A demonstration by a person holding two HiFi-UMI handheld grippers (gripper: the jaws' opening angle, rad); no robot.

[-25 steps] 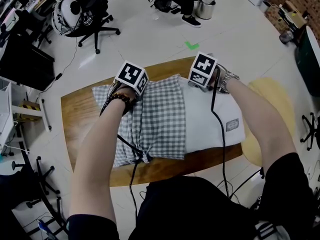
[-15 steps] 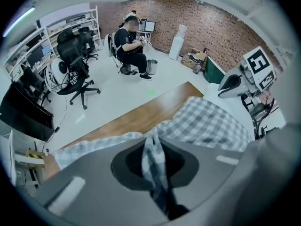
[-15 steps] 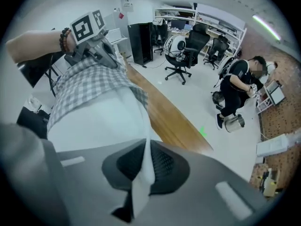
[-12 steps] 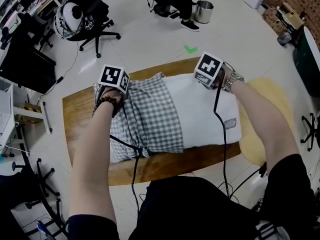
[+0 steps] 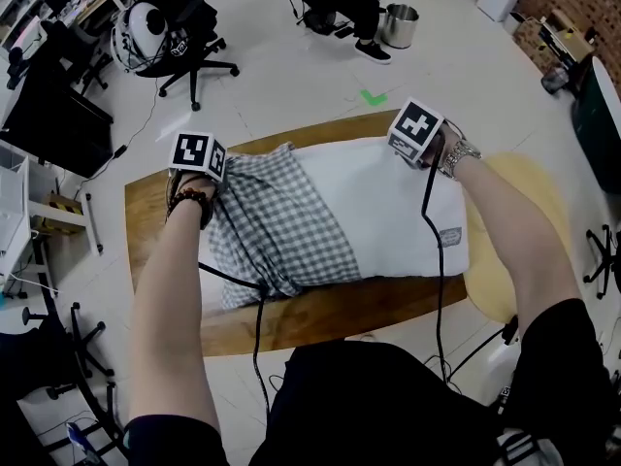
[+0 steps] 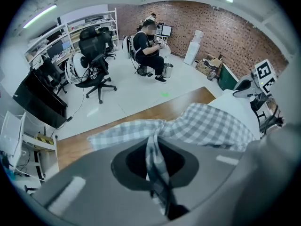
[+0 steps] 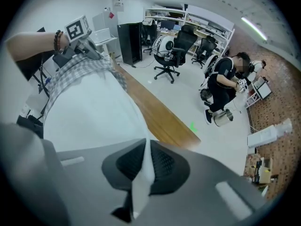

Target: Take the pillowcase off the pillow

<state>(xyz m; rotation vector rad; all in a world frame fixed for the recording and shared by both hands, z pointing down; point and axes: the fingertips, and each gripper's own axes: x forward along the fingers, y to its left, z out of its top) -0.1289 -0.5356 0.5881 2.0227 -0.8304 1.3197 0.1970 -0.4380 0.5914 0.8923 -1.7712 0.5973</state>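
My left tongs (image 5: 197, 161) have swung out toward the left end of the table (image 5: 146, 231) since a second ago. The pillowcase (image 5: 277, 226) is coming along with them, so more of the white pillow (image 5: 388, 207) is showing than before. My right tongs (image 5: 419, 136) have shifted only a little, out toward the far right corner. In the left gripper view the jaws are squeezing almost together on a twisted fold of the checked cloth, which is running up between them and fanning out beyond. In the right gripper view the jaws are gripping just as tightly, pinching a thin fold of the pillow's white cover at its far corner. The pillowcase is lying bunched over the left part of the pillow, with its open edge slanting across the middle and its left end spilling onto the wood. The pillow is lying lengthwise on the table with its right half bare, and a small label (image 5: 450, 238) is showing near the right edge. A black cable (image 5: 435, 250) is trailing from the right tongs across the pillow and back toward me.
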